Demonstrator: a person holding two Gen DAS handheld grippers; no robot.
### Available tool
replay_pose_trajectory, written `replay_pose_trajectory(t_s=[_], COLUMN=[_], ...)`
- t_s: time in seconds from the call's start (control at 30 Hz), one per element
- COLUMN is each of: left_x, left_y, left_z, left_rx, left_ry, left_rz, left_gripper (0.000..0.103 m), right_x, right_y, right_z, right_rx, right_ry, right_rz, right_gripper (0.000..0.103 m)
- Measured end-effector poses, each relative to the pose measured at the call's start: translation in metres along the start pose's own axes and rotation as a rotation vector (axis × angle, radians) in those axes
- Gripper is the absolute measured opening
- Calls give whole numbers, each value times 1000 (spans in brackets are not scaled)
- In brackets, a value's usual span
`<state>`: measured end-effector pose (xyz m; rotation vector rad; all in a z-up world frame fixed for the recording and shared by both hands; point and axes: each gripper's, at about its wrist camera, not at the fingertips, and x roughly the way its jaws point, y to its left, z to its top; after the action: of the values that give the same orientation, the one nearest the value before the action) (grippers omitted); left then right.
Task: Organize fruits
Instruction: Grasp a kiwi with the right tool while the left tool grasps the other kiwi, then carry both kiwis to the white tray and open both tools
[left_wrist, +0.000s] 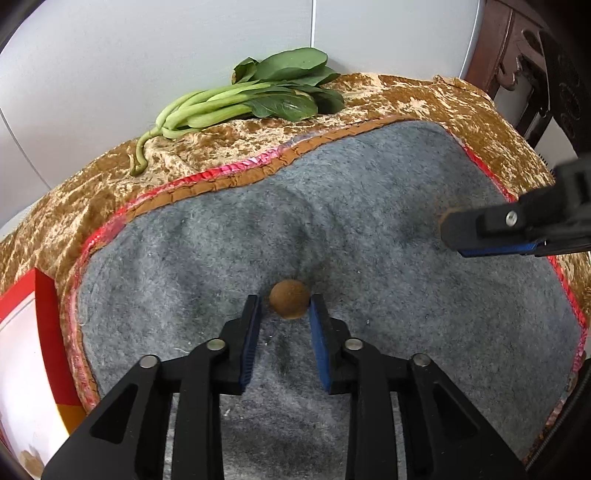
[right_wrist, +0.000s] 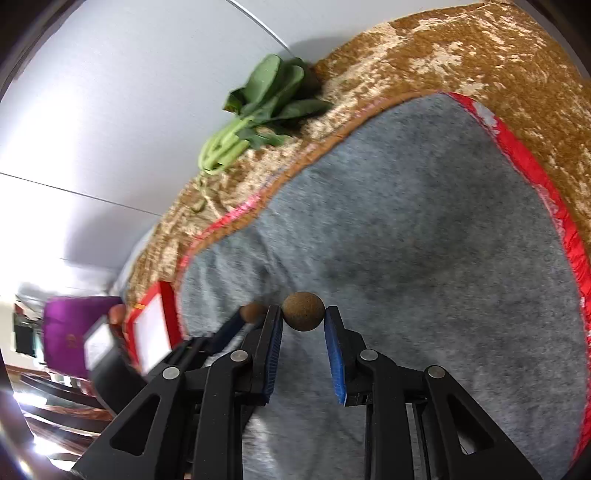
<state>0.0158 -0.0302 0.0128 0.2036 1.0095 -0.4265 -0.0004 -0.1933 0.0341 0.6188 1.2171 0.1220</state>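
A small round brown fruit (left_wrist: 289, 299) lies on the grey felt mat (left_wrist: 369, 240), right at the tips of my left gripper (left_wrist: 285, 306). Its right pad touches the fruit and its left pad stands slightly off, so I cannot tell if it grips. In the right wrist view my right gripper (right_wrist: 303, 314) is shut on a second round brown fruit (right_wrist: 303, 311), held between its blue pads above the mat (right_wrist: 424, 240). The left gripper's fruit (right_wrist: 252, 312) also shows there, beside a left finger. The right gripper enters the left wrist view (left_wrist: 454, 229) from the right; its fruit is mostly hidden.
A bunch of leafy greens (left_wrist: 251, 99) lies on the golden-brown cloth (left_wrist: 424, 99) at the back by the white wall. A red and white box (left_wrist: 26, 332) sits at the left edge. Dark wooden furniture (left_wrist: 513, 51) stands at the back right.
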Motion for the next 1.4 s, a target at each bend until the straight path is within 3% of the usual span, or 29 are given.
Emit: replay_pose_trajectory(t_s=[0.1,0.3,0.47,0.6,0.9,1.07,1.4], left_x=[2,2,0,0,7,11,8], left_y=[2,-1,-2,-6,-10,-11,-5], left_z=[1,5,7,5,2,3,-3], left_rx=[-17,24,53,91,116,107,70], left_ry=[0,-31,-44,-52,-47,-51,-51], left_rz=[-13,-45,-33,-41,-49,-67,-56], left_gripper=[34,35,35,35,35,35,19], right_x=[7,20,9,7,24,31,24], right_y=[-7,-22,-30,-29,-15,-10,-1], right_z=[1,5,7,5,6,4,0], right_rx=[0,34,58,49,23,-6,-47], right_ry=[29,115,92,75,56,39,17], right_rz=[-30,-48,-32,-38,-118,-163,-139], right_gripper=[24,29,41,42,39,26,23])
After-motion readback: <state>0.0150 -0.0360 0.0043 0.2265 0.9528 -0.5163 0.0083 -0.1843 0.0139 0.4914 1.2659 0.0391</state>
